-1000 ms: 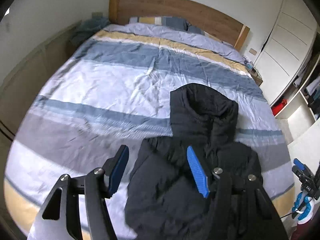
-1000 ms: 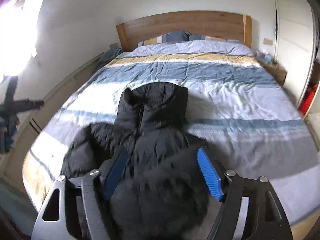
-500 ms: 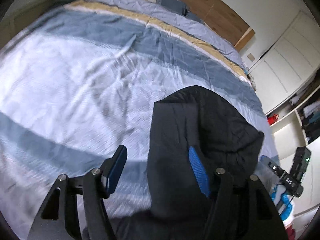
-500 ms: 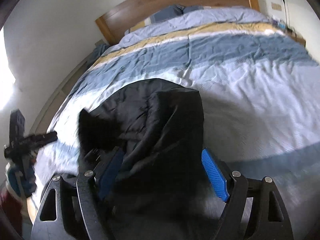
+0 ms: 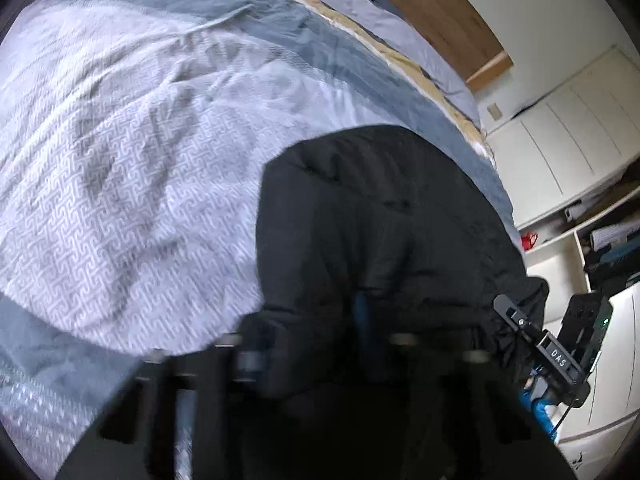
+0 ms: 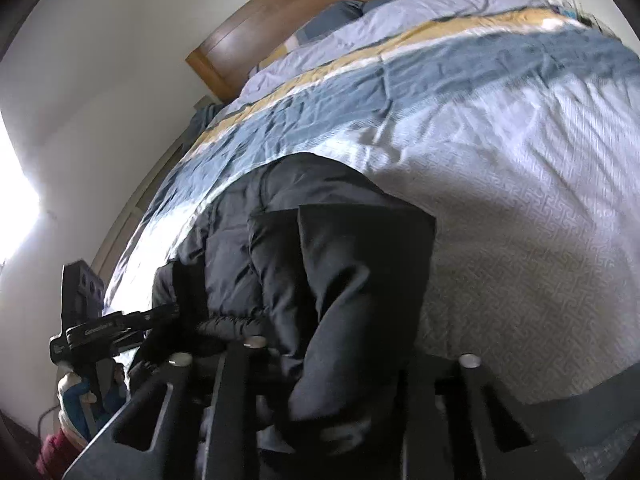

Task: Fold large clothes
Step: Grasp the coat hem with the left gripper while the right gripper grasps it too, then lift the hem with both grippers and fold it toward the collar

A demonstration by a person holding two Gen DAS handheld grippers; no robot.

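A black hooded puffer jacket (image 5: 380,216) lies on the striped bed cover (image 5: 132,168), hood toward the headboard. My left gripper (image 5: 316,320) is low at the hood's near left part; black fabric covers its fingers and only a strip of one blue pad (image 5: 362,312) shows. In the right wrist view the jacket (image 6: 332,260) fills the lower middle, and my right gripper (image 6: 340,364) sits at the hood's right side with fabric bunched between its fingers, pads hidden. The other gripper shows at each view's edge.
The wooden headboard (image 6: 320,12) and pillows (image 6: 340,12) are at the far end. White wardrobe doors (image 5: 560,140) and shelves (image 5: 600,240) stand to the right of the bed. A wall and bright window are on the left in the right wrist view.
Both grippers have moved forward and down onto the hood. Their blue pads, wide apart and plainly visible before, are now buried in black fabric.
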